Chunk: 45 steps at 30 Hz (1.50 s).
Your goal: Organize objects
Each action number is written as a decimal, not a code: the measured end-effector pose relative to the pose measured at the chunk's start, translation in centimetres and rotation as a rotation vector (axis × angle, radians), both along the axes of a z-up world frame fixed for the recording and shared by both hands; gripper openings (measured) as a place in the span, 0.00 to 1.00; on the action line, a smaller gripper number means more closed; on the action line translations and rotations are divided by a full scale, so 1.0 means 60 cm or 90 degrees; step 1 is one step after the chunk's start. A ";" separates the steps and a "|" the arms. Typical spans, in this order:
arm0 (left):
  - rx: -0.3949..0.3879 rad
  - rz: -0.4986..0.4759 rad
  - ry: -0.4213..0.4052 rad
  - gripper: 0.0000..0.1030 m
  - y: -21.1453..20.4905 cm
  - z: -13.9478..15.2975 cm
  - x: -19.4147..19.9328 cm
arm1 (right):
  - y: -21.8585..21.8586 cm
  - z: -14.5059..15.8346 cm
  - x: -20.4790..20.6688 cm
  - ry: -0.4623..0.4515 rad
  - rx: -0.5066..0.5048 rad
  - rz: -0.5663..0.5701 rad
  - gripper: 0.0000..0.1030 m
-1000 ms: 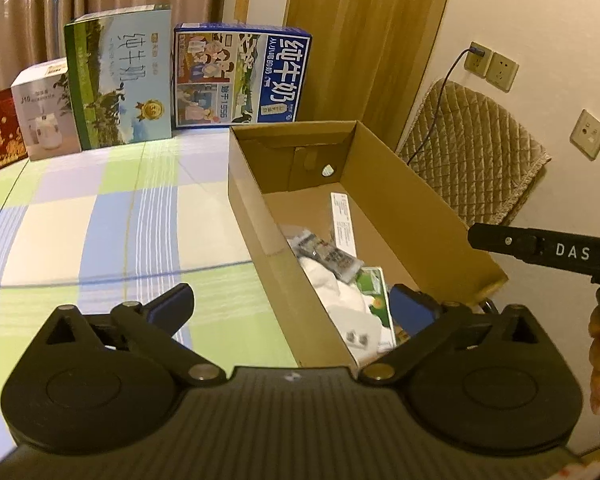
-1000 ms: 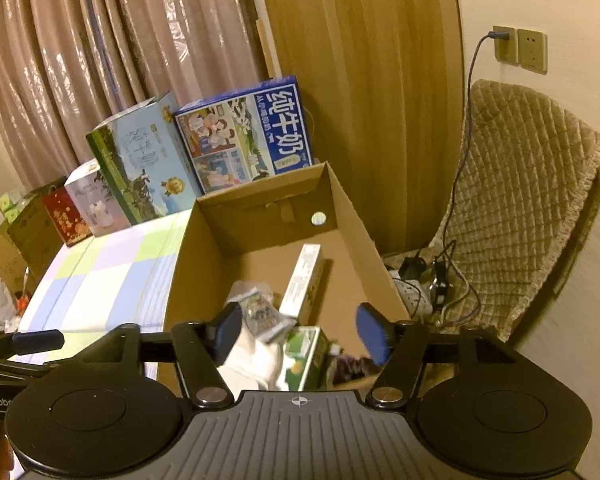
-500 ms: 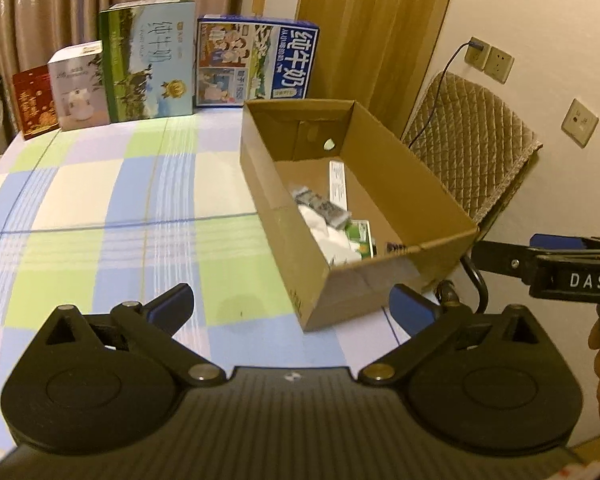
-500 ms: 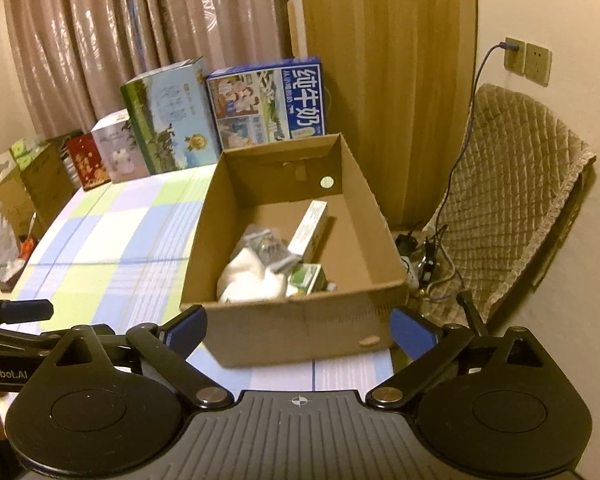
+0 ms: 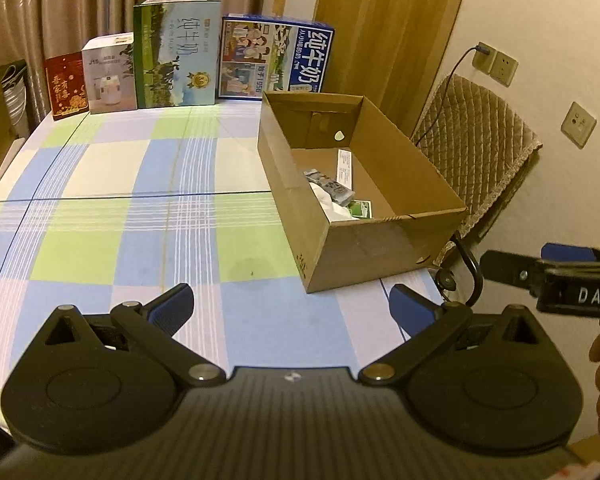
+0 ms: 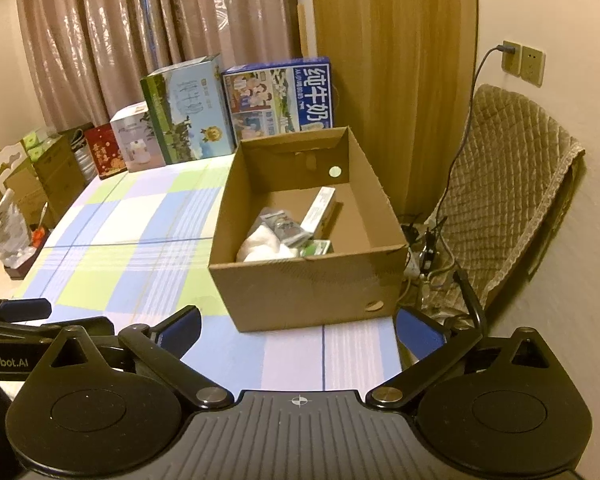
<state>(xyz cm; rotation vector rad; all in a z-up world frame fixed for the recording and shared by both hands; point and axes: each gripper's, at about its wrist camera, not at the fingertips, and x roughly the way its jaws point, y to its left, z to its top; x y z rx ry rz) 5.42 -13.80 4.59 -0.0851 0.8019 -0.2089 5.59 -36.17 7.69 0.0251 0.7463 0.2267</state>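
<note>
An open cardboard box (image 5: 363,244) (image 6: 307,292) stands at the right edge of the checked tablecloth (image 5: 120,200). Inside lie a white cloth (image 6: 260,246), a grey packet (image 6: 284,226), a long white carton (image 6: 319,210) and a green carton (image 6: 317,248). My left gripper (image 5: 290,304) hangs open over the cloth, short of the box's front left corner, with nothing between its fingers. My right gripper (image 6: 300,322) faces the box's front wall from a little way back; its jaws are opening and hold nothing. Each gripper shows at the edge of the other's view.
Two large milk boxes (image 5: 176,54) (image 5: 276,64), a white box (image 5: 108,74) and a red box (image 5: 66,86) line the table's far edge. A quilted chair (image 6: 507,200) with cables beneath stands right of the table. Stacked cartons (image 6: 40,176) sit on the floor at left.
Both grippers have drawn back from over the box, which now lies ahead of them. The right gripper's jaws have spread from half open to wide.
</note>
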 end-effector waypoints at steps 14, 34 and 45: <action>-0.003 0.000 0.000 0.99 0.011 0.001 -0.022 | 0.010 -0.004 -0.028 0.003 -0.019 0.005 0.98; 0.002 0.007 -0.004 0.99 0.020 -0.003 -0.023 | 0.020 -0.003 -0.027 -0.004 -0.029 0.010 0.98; 0.000 0.009 -0.004 0.99 0.019 -0.003 -0.022 | 0.023 -0.004 -0.027 -0.004 -0.029 0.014 0.98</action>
